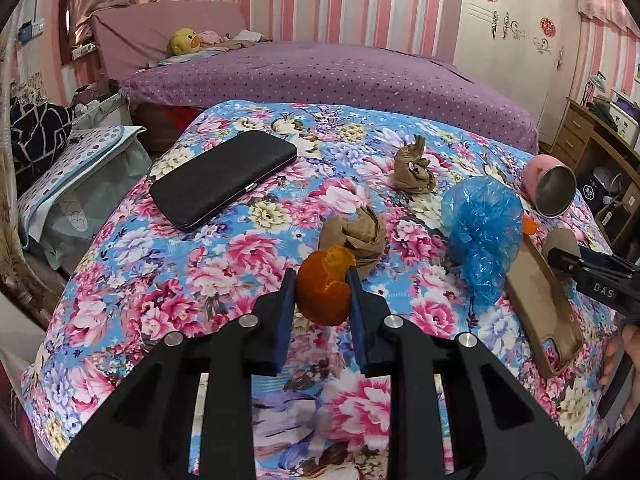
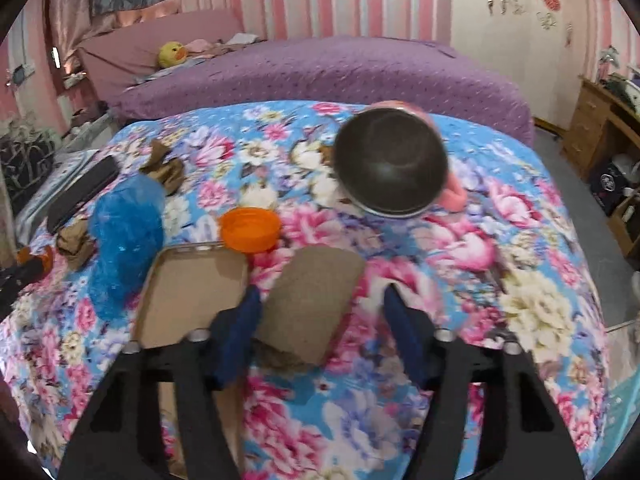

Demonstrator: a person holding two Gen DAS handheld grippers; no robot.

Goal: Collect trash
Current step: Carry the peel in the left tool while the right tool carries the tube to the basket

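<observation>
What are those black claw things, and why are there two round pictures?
They are two grabbers a person holds, one per hand, each with a camera looking along its fingers. That gives two pictures of one flowery blanket. The left gripper is pinching an orange peel. The right gripper has a brown cardboard tube between its open fingers, not squeezed yet. Also lying there: a blue plastic bag, a black wallet, a brown phone case, an orange lid and a tipped pink cup.
</observation>
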